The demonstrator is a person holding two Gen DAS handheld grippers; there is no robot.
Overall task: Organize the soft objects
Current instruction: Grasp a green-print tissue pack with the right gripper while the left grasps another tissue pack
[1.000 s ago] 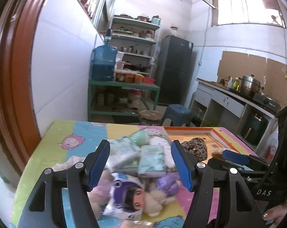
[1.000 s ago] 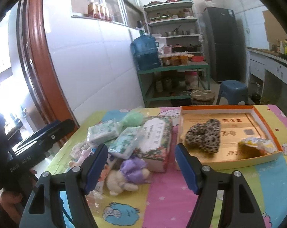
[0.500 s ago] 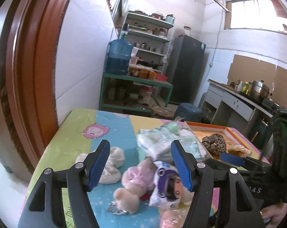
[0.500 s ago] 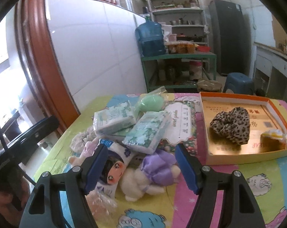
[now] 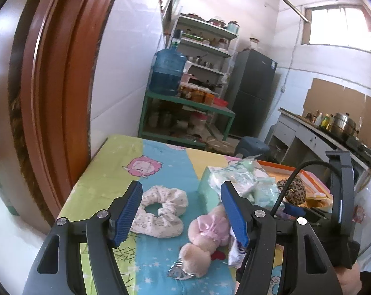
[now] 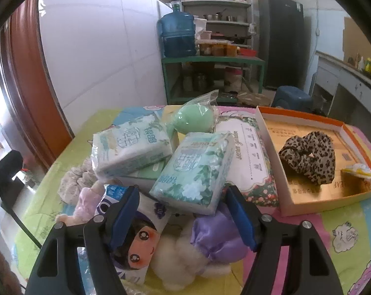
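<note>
Left wrist view: your left gripper (image 5: 180, 211) has its jaws wide, holding nothing, above the bench (image 5: 107, 179).
Below the jaws: white scrunchie (image 5: 158, 211); pink plush (image 5: 205, 236) just beside it.
Right wrist view: your right gripper (image 6: 183, 217) also has wide, empty jaws.
Between them: doll packet (image 6: 138, 241) and purple plush (image 6: 210, 243), under the tissue packs (image 6: 197, 169).
Box (image 6: 271, 142): holds the leopard scrunchie (image 6: 308, 154).

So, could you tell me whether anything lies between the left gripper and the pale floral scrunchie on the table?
Nothing visible does. The left gripper is open and empty, and the floral scrunchie lies flat on the tablecloth just beyond its fingertips. The pink plush toy sits beside it, off to the right.
</note>
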